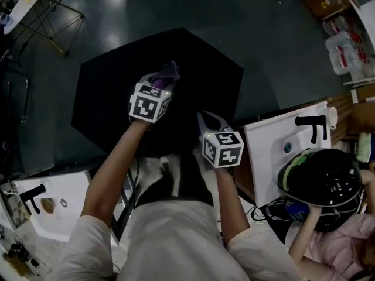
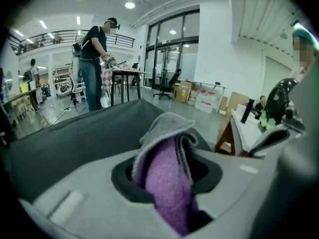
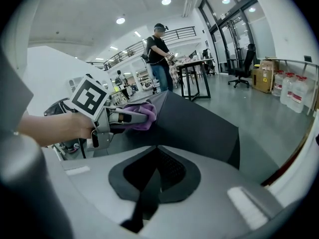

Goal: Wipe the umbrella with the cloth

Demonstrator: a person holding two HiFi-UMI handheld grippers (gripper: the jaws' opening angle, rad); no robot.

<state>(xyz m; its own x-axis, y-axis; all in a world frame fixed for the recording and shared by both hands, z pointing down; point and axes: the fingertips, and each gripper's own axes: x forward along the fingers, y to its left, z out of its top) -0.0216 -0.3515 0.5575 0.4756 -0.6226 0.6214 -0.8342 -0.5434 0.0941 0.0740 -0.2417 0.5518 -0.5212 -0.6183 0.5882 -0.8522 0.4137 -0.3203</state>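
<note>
A black umbrella stands open with its canopy up, just in front of the person. My left gripper is shut on a folded purple and grey cloth, which rests on the canopy near its top. In the left gripper view the cloth fills the jaws, with the canopy right behind it. My right gripper is at the canopy's near right edge. Its jaws are shut, and a thin black strip between them looks like the umbrella's edge. In the right gripper view the canopy slopes up to the cloth.
White washbasin tops with black taps lie at the right and lower left. A person in a black helmet crouches at lower right. Water bottles stand at upper right. Another person works at a far table.
</note>
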